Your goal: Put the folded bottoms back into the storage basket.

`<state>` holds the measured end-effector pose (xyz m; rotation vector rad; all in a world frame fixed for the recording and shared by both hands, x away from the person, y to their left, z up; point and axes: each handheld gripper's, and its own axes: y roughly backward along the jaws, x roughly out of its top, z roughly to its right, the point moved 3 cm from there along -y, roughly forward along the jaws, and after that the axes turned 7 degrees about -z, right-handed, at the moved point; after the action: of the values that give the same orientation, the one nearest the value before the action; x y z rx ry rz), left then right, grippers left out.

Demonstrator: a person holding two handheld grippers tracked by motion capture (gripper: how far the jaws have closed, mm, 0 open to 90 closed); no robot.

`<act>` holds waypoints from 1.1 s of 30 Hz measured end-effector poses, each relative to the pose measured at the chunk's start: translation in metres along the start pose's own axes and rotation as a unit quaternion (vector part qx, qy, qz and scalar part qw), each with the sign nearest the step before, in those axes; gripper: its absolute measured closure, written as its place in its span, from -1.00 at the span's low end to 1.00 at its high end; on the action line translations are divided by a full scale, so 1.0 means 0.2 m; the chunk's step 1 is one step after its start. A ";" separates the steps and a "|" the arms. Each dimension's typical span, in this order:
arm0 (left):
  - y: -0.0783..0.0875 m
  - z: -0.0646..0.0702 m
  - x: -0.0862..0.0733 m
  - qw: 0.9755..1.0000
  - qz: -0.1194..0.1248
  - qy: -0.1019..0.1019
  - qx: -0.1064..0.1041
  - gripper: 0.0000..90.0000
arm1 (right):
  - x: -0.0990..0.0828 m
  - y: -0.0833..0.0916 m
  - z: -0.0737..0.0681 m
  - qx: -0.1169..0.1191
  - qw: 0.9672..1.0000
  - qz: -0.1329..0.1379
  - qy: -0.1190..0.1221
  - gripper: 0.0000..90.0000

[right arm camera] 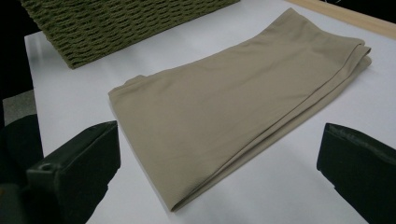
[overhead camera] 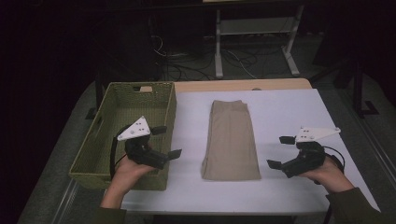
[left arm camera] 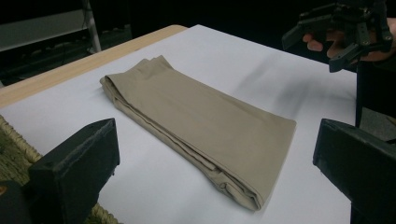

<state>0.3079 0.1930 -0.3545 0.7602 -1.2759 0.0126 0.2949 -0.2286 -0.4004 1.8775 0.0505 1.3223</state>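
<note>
A folded pair of beige cloth trousers (overhead camera: 231, 140) lies flat on the white table top (overhead camera: 289, 116), roughly in the middle, its long side running away from the person. In the left gripper view the folded layers show along the near edge of the garment (left arm camera: 196, 126); in the right gripper view the same cloth (right arm camera: 233, 107) spreads between the two black jaws, with its stacked edges toward the right.

The left black hand-held gripper (overhead camera: 169, 142) hovers over the near right corner of the olive-green woven rectangular basket (overhead camera: 93, 154), which stands at the left end of the table, just beside the trousers but not touching them. Its jaws stand wide apart and hold nothing — they point toward the cloth.

The right black hand-held gripper (overhead camera: 280, 151) hangs above the table on the other side of the trousers, near their lower right corner, apart from the cloth. Its jaws are spread wide as well, with nothing between them. It also appears far off in the left gripper view (left arm camera: 322, 42), its jaws parted there too.

A strip of bare pale wood (overhead camera: 243, 85) shows along the far edge of the table.
</note>
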 end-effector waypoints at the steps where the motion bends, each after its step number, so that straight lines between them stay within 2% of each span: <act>1: 0.00 0.00 0.00 1.000 0.000 0.001 -0.001 -0.98 | 0.00 0.00 0.00 0.000 1.000 0.000 0.000 -1.00; 16: 0.00 0.00 0.00 1.000 0.003 0.003 0.000 -0.98 | -0.05 -0.04 -0.02 0.009 1.000 -0.007 0.000 -1.00; 33: 0.00 -0.01 0.00 1.000 -0.001 0.005 -0.001 -0.98 | -0.10 -0.10 -0.04 0.019 0.999 -0.035 0.008 -1.00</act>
<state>0.3093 0.1934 -0.3549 0.7585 -1.2643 0.0124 0.2868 -0.2197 -0.4276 1.8799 0.1495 1.2962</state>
